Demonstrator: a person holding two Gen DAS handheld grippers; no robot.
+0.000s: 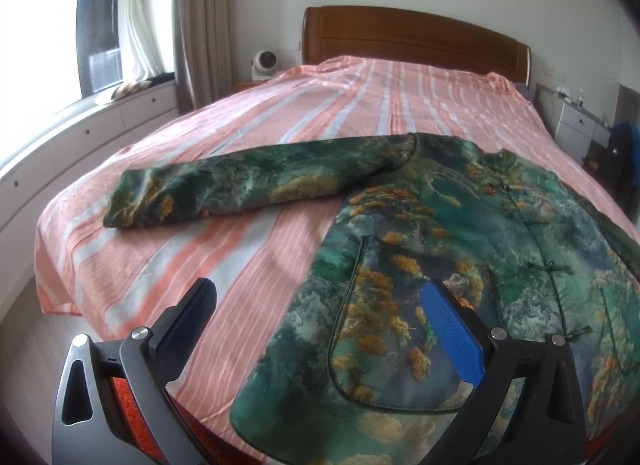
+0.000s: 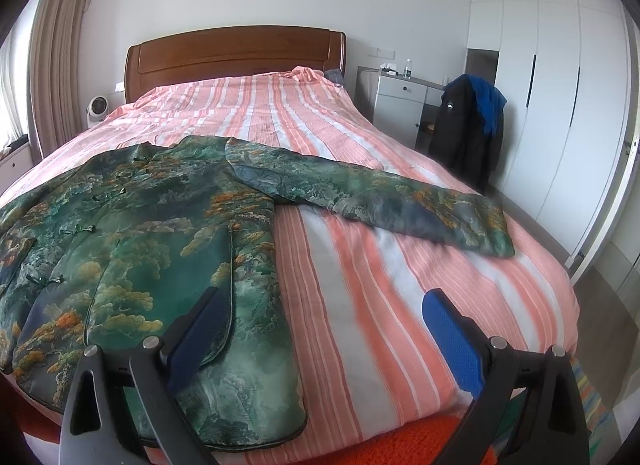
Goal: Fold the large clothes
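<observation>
A large green jacket [image 1: 460,249] with orange landscape print and knot buttons lies front up, spread flat on the bed, also in the right wrist view [image 2: 152,233]. Its one sleeve [image 1: 248,185] stretches out to the left, the other sleeve [image 2: 380,193] out to the right. My left gripper [image 1: 324,325] is open and empty, hovering above the jacket's lower left hem. My right gripper [image 2: 324,329] is open and empty, above the jacket's lower right hem and the bare sheet.
The bed has a pink and white striped sheet [image 1: 280,105] and a wooden headboard [image 2: 236,53]. A windowsill cabinet [image 1: 80,145] runs along the left. A small fan [image 1: 266,63], a bedside cabinet [image 2: 400,101], a chair with dark clothes [image 2: 468,125] and white wardrobes [image 2: 560,85] stand around.
</observation>
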